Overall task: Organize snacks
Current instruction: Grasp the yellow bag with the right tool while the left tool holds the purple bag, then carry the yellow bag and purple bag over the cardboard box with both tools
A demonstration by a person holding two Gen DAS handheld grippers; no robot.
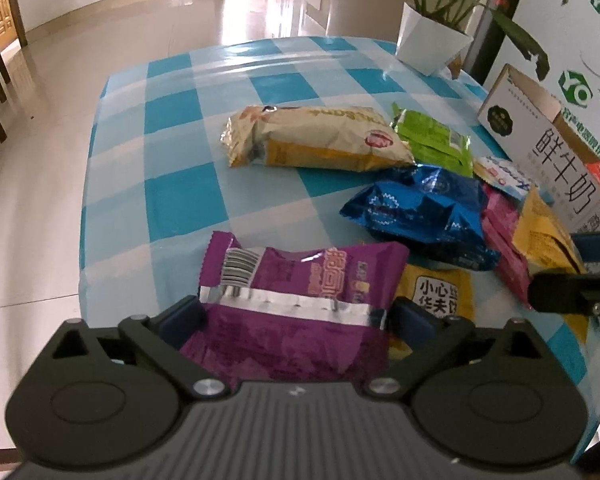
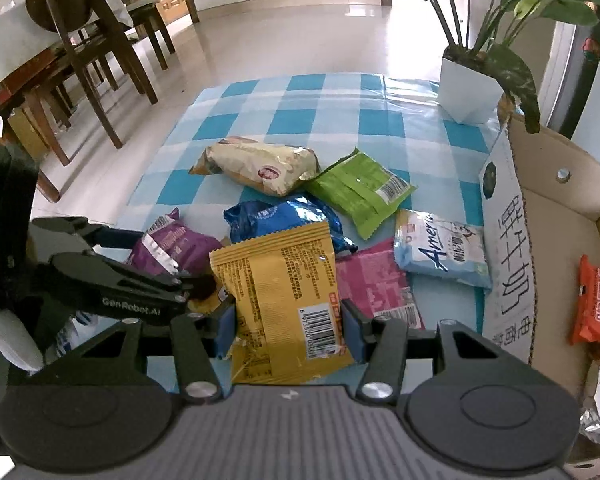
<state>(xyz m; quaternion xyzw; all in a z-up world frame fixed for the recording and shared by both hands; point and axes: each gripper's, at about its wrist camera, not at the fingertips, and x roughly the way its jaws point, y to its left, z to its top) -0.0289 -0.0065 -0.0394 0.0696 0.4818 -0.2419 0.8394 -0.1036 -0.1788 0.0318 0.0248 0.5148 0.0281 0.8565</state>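
Note:
My left gripper (image 1: 296, 316) is shut on a purple snack packet (image 1: 300, 280), which also shows in the right wrist view (image 2: 172, 244). My right gripper (image 2: 286, 324) is shut on a yellow snack packet (image 2: 284, 300), seen at the right in the left wrist view (image 1: 544, 232). On the checked tablecloth (image 1: 172, 120) lie a cream packet (image 1: 312, 136), a green packet (image 1: 436, 140), a blue packet (image 1: 420, 212), a pink packet (image 2: 372, 280) and a light blue packet (image 2: 440, 248). A cardboard box (image 2: 540, 208) at the right holds an orange packet (image 2: 598, 300).
A white pot with a plant (image 2: 472, 88) stands at the table's far right corner. Another yellow packet (image 1: 436, 292) lies under my left gripper. Wooden chairs (image 2: 100, 60) and a table stand on the floor to the left.

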